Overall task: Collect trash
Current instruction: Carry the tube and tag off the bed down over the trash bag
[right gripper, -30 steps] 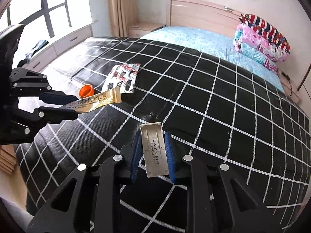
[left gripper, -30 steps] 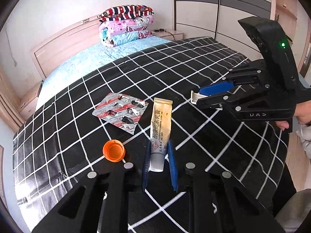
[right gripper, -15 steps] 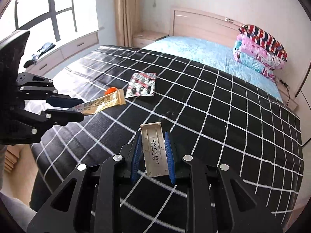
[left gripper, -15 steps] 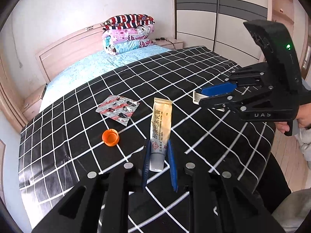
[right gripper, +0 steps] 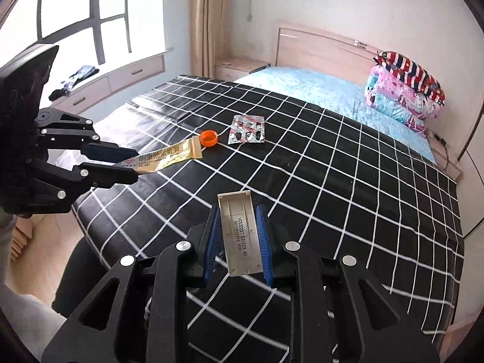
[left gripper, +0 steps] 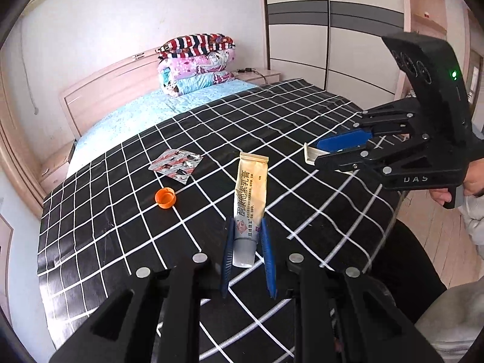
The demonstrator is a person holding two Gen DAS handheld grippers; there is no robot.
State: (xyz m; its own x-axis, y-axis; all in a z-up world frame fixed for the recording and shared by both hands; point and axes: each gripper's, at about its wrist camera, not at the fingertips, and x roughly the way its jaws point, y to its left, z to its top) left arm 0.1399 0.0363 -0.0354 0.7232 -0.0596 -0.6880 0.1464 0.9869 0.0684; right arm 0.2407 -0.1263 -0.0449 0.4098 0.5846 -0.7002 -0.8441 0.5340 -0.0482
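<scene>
My left gripper (left gripper: 247,233) is shut on a cream ointment tube (left gripper: 249,193) and holds it above the black checked bedspread (left gripper: 272,127); the tube also shows in the right wrist view (right gripper: 169,157). My right gripper (right gripper: 237,230) is shut on a flat grey plastic cover (right gripper: 239,233), also held above the bed; its end shows in the left wrist view (left gripper: 310,154). An orange bottle cap (left gripper: 165,198) and a torn foil pill blister (left gripper: 175,166) lie on the bedspread; both also show in the right wrist view, the cap (right gripper: 208,138) and the blister (right gripper: 247,129).
Folded quilts (left gripper: 196,63) are stacked at the headboard on a light blue sheet (right gripper: 317,90). A wardrobe (left gripper: 332,30) stands beyond the bed. A window bench with drawers (right gripper: 106,81) runs along the far side. Wooden floor lies at the bed's foot.
Both grippers have risen and pulled back from the bed with their items still held. The cap and the blister now look smaller and farther away.
</scene>
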